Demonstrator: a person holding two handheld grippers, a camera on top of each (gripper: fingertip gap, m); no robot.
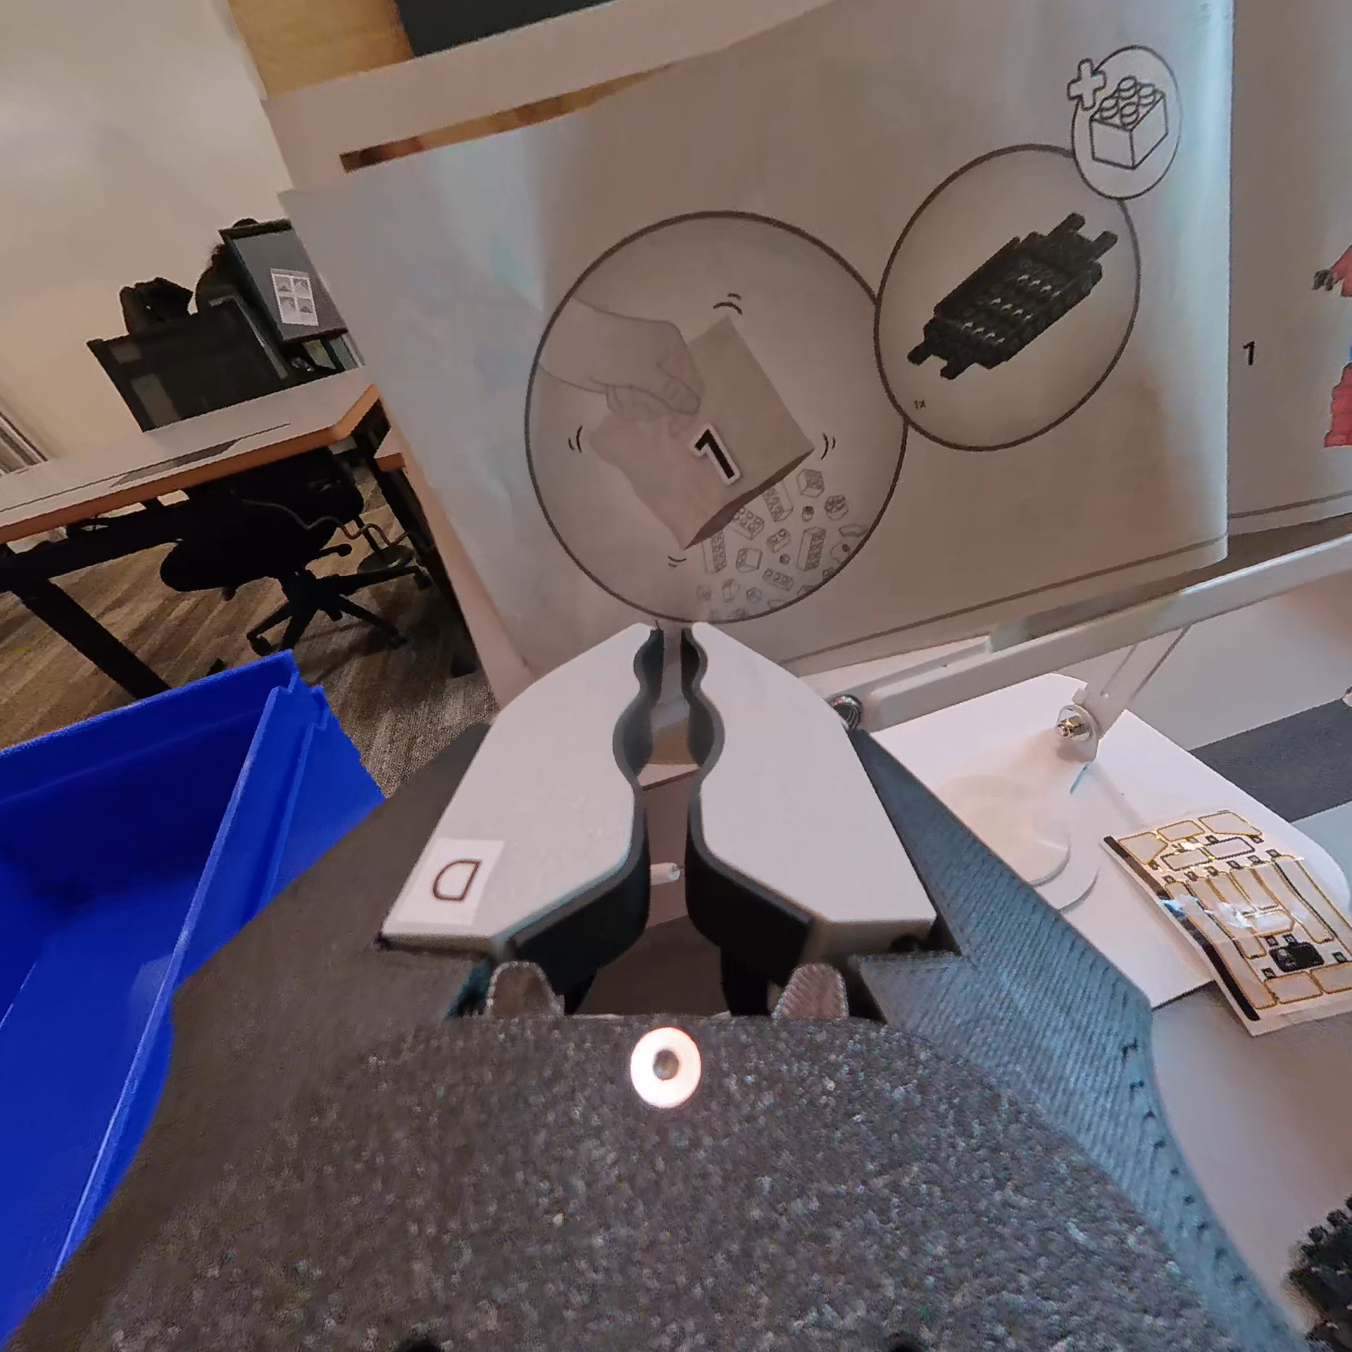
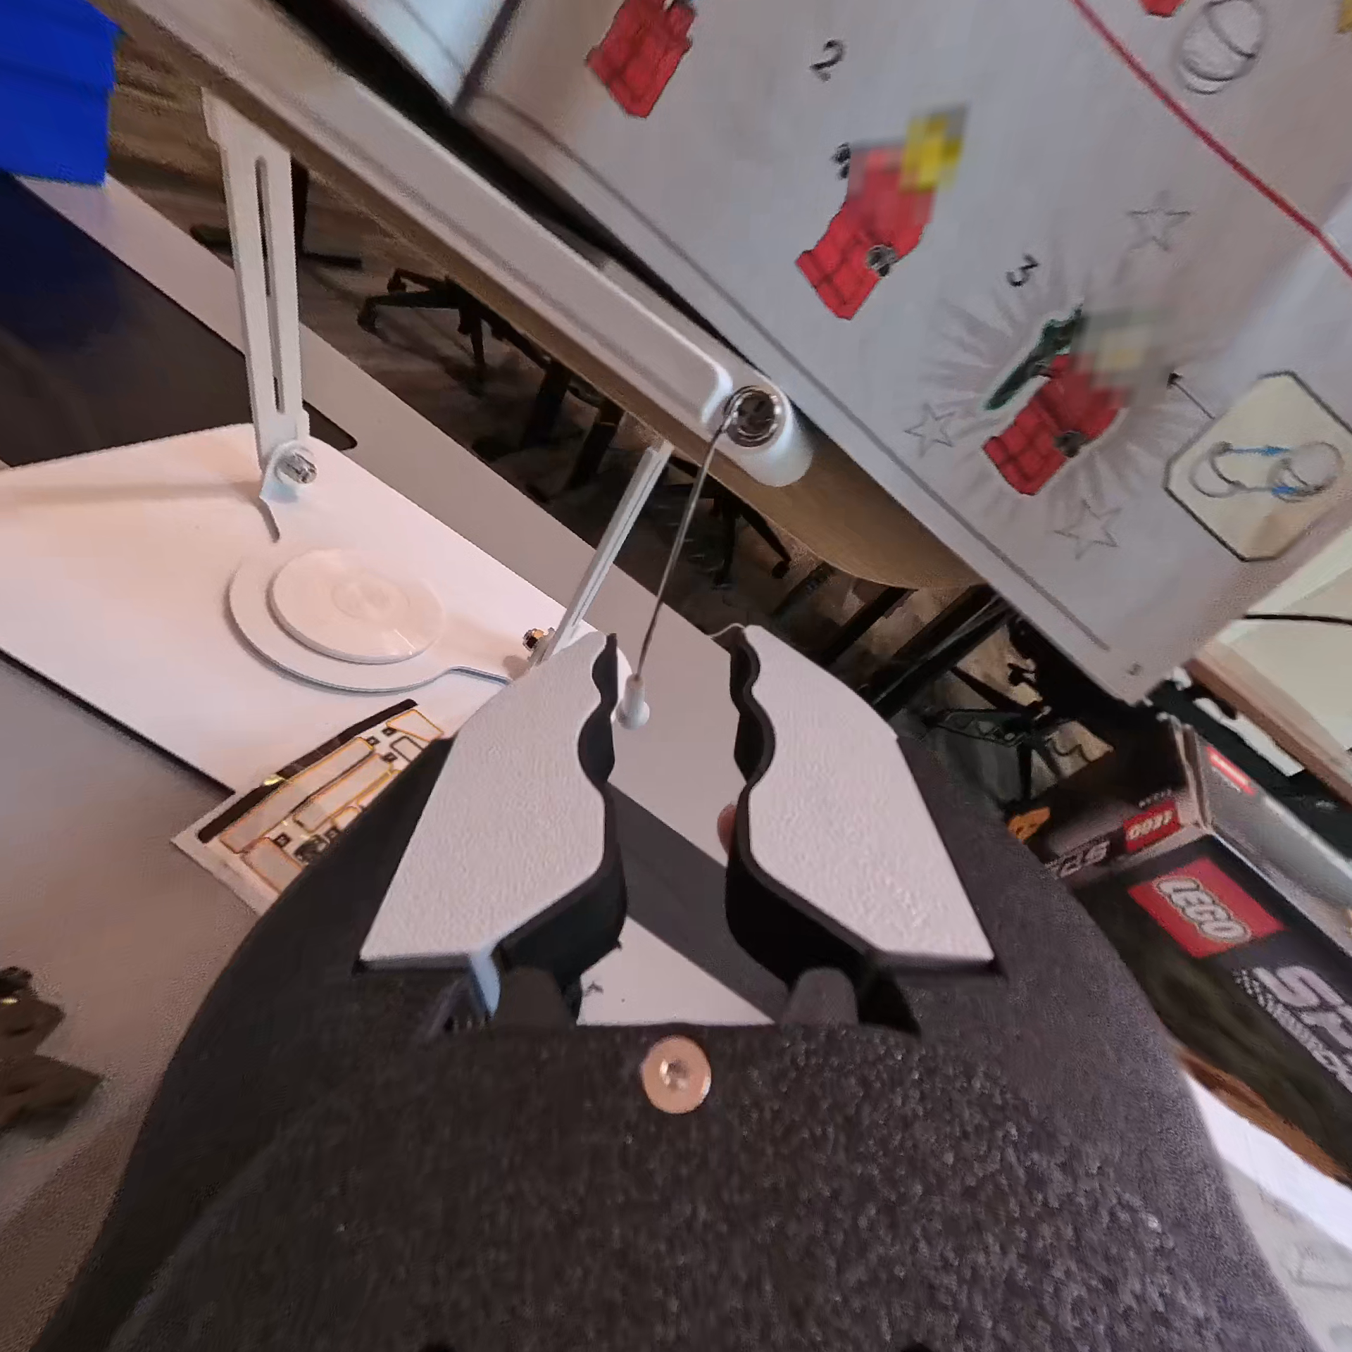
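An open instruction booklet stands on a white book stand. My left gripper is shut on the lower edge of the booklet's left page, which curves up from the fingertips. My right gripper is open and empty below the booklet's right page. The stand's thin wire page holder with its white tip hangs between the fingers, close to the left finger. The wire runs up to the stand's hinge knob.
A blue bin sits at the left. A sticker sheet lies by the stand's round white base. A boxed brick set lies at the right. Dark brick parts lie at the left edge. Desks and office chairs stand beyond. To the boxed brick set: right tips about 20 cm, left tips about 45 cm.
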